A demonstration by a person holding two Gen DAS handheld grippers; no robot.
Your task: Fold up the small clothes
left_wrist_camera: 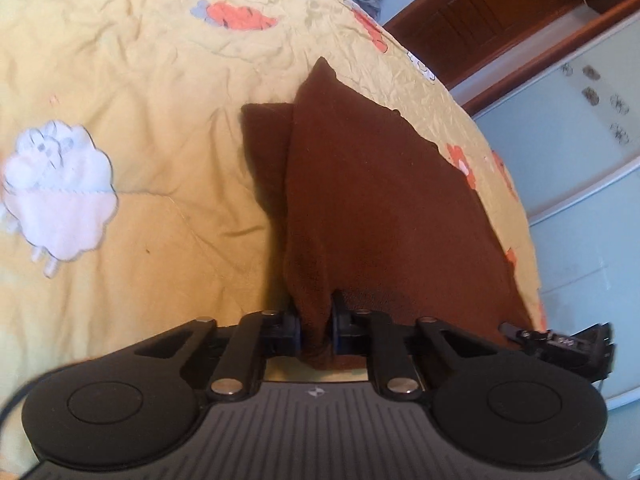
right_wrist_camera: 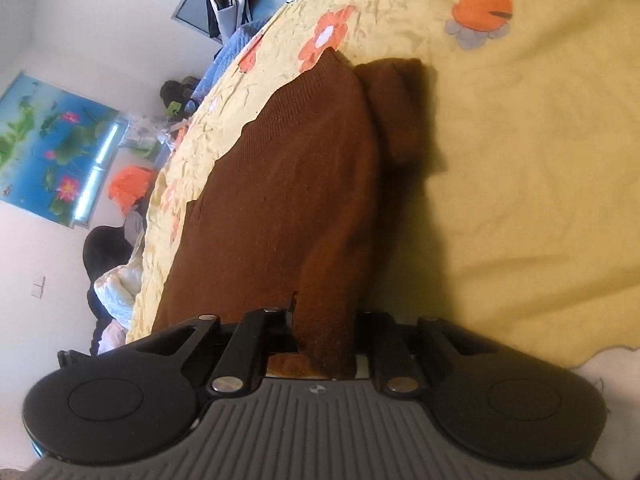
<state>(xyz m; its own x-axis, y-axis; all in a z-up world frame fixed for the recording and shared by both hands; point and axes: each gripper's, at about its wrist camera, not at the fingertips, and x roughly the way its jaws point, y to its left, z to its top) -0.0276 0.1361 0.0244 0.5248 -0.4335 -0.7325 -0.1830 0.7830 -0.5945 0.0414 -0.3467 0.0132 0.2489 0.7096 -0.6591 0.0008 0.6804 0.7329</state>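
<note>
Brown knit garment (left_wrist_camera: pixel 372 200) hangs lifted over the yellow bed quilt (left_wrist_camera: pixel 140 60), pinched by my left gripper (left_wrist_camera: pixel 316 328) and right gripper (right_wrist_camera: pixel 326 336) fingers, mid-fold; next I should lay it flat.

Brown knit garment (left_wrist_camera: pixel 372 200), one item

Dark brown, fine-ribbed knit; partly folded, one layer doubled over another with a narrower flap showing beside the fold. Lies along the bed's edge, its near edge lifted and bunched.
</note>
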